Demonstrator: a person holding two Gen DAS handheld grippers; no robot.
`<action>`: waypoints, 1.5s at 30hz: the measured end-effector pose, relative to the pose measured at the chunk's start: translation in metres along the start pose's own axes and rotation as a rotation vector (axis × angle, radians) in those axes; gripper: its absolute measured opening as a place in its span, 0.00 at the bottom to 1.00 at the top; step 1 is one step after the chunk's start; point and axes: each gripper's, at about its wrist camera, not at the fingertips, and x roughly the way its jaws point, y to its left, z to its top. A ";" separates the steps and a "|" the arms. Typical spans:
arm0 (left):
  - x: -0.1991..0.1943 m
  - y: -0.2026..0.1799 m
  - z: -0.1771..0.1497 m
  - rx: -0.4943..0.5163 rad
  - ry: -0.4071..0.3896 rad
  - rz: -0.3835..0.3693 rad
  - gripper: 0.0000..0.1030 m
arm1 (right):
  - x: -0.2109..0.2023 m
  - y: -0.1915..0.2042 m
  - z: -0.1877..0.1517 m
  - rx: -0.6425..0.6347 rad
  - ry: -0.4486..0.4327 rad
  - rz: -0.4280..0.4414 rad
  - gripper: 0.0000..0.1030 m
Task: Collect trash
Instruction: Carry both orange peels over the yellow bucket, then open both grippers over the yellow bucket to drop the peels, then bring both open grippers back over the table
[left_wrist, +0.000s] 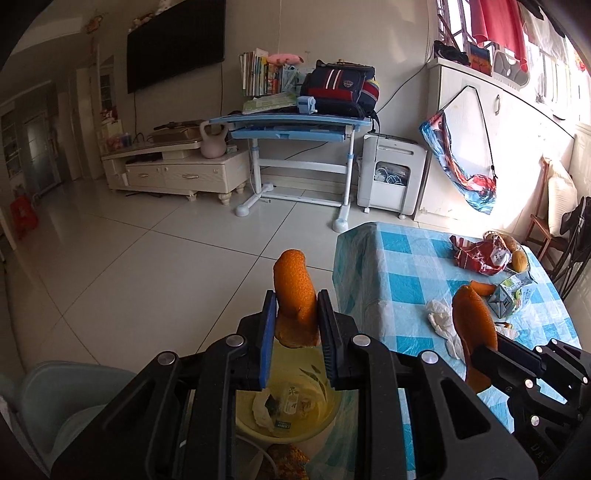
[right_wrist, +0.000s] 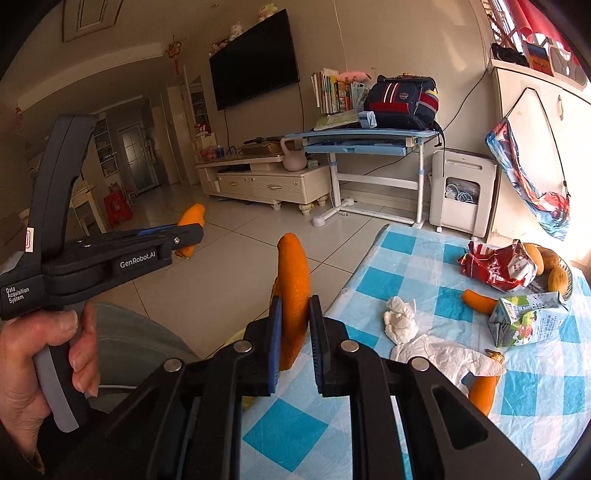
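Each gripper, left (left_wrist: 297, 325) and right (right_wrist: 295, 332), is clamped on one orange peel (left_wrist: 295, 291), lifted clear of the bench (left_wrist: 391, 258) so the pieces can drop into the yellow bowl (left_wrist: 288, 413) below.

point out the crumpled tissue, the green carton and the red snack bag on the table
crumpled tissue (right_wrist: 400, 319), right wrist view, middle of the wad
green carton (right_wrist: 530, 319), right wrist view, its printed side
red snack bag (right_wrist: 496, 269), right wrist view, centre of its crinkled front
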 end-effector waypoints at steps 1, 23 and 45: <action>0.003 0.002 0.001 0.002 0.004 0.006 0.21 | 0.006 0.003 0.002 -0.005 0.006 0.007 0.16; 0.090 0.054 -0.002 -0.074 0.201 0.072 0.41 | 0.106 0.027 0.020 0.041 0.145 0.107 0.17; 0.020 -0.051 0.019 0.220 -0.007 0.104 0.89 | -0.037 -0.034 -0.051 -0.006 0.152 -0.009 0.51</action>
